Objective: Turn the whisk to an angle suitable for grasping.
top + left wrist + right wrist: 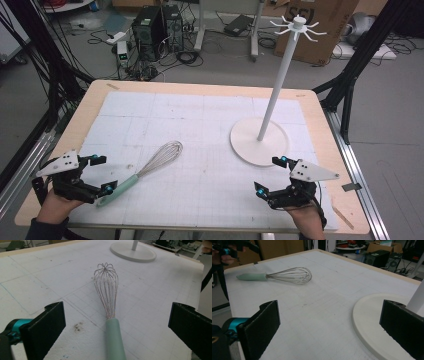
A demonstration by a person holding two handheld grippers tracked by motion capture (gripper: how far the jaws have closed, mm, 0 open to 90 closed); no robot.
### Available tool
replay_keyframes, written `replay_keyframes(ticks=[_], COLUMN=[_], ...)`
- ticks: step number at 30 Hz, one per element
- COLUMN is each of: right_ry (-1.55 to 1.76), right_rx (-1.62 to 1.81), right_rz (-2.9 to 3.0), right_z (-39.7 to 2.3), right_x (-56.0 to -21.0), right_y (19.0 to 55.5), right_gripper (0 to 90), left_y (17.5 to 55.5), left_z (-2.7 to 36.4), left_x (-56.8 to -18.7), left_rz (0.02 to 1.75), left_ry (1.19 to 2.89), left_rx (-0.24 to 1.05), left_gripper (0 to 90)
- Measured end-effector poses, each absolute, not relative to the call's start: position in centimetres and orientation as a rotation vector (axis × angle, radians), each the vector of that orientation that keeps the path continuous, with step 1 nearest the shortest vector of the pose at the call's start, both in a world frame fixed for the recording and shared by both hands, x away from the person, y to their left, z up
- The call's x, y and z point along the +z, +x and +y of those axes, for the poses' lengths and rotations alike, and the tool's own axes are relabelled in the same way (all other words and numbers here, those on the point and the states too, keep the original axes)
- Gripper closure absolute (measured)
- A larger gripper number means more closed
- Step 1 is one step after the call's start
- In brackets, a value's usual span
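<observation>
A wire whisk (150,168) with a pale green handle (119,189) lies flat on the white mat, wires toward the far right. My left gripper (101,174) is open at the near left, its jaws wide on either side of the handle's end without touching it. In the left gripper view the whisk (107,290) runs straight ahead, its handle (114,340) between the jaws. My right gripper (271,176) stands open at the near right, nothing between its jaws, just short of the white stand's round base (245,145). The right gripper view shows the whisk (289,275) far off and the base (367,322) close by.
The white stand's pole (280,80) rises tilted to a crown of hooks (298,25). The mat (200,120) covers most of the wooden table (80,115). Computers, cables and a cardboard box (320,25) lie on the floor beyond.
</observation>
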State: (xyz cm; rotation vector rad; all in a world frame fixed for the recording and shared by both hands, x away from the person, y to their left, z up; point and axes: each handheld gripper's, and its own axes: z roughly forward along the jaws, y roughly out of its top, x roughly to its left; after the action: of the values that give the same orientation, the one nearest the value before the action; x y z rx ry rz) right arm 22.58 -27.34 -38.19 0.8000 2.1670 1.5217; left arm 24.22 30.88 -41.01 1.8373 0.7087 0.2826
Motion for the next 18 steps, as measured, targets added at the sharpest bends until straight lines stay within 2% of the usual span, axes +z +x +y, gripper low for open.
replay_keyframes(ticks=[18], right_ry=[0.812], right_rx=[1.534], right_rz=[2.156], right_z=[-27.94], right_x=[-38.05], right_y=[22.26], right_gripper=[2.1], left_y=[24.38], left_z=[30.28], left_x=[-40.89], left_rz=[0.712], left_ry=[1.926], left_rx=[0.224], left_gripper=[1.6])
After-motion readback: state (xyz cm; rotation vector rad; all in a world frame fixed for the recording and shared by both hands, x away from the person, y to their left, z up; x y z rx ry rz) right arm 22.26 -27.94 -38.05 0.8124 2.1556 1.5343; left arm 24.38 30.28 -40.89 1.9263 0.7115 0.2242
